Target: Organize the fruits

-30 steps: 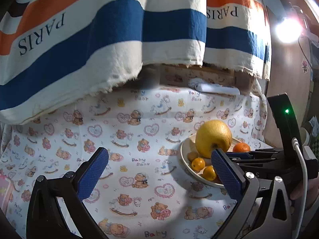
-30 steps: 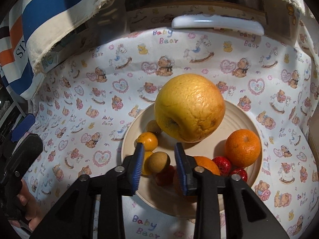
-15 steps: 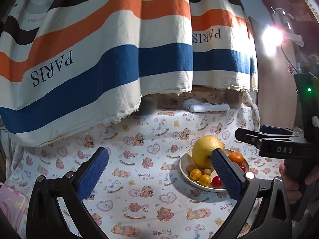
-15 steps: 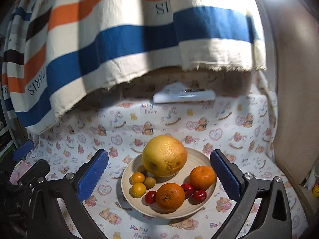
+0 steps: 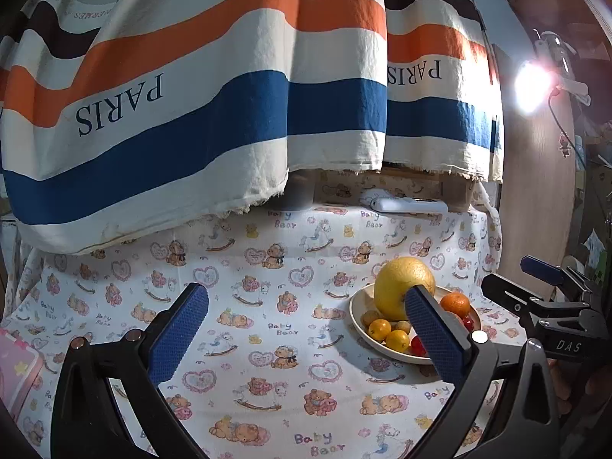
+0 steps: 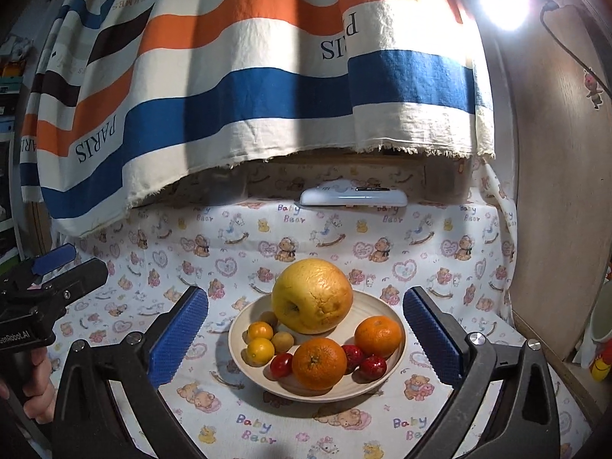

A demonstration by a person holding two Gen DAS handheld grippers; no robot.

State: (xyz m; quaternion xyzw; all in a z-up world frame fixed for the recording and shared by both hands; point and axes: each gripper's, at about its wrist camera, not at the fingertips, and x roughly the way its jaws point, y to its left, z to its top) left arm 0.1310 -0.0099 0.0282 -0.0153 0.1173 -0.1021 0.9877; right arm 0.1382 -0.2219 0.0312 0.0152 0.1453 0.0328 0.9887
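A cream plate (image 6: 363, 304) (image 5: 357, 319) rests on the bear-print cloth and holds a big yellow pomelo (image 6: 311, 295) (image 5: 401, 285), two oranges (image 6: 318, 363), small yellow kumquats (image 6: 260, 350), brownish small fruits (image 6: 282, 341) and red cherry tomatoes (image 6: 370, 367). My right gripper (image 6: 306, 338) is open, its blue pads standing wide on either side of the plate and back from it, nothing between them. My left gripper (image 5: 306, 338) is open too, off to the plate's left, its right pad overlapping the plate's image. Each gripper shows at the edge of the other's view.
A striped "PARIS" cloth (image 6: 244, 88) hangs over the back. A white flat device (image 6: 354, 197) lies at the table's rear. A lamp (image 6: 505, 0) glares top right, beside a wooden panel (image 6: 562, 191). A pink box (image 5: 15, 371) sits far left. A hand (image 6: 38, 394) grips the left handle.
The right gripper opened from nearly shut around a small brown fruit, left it on the plate, and pulled back and up. The left gripper also drew back, so the plate looks smaller.
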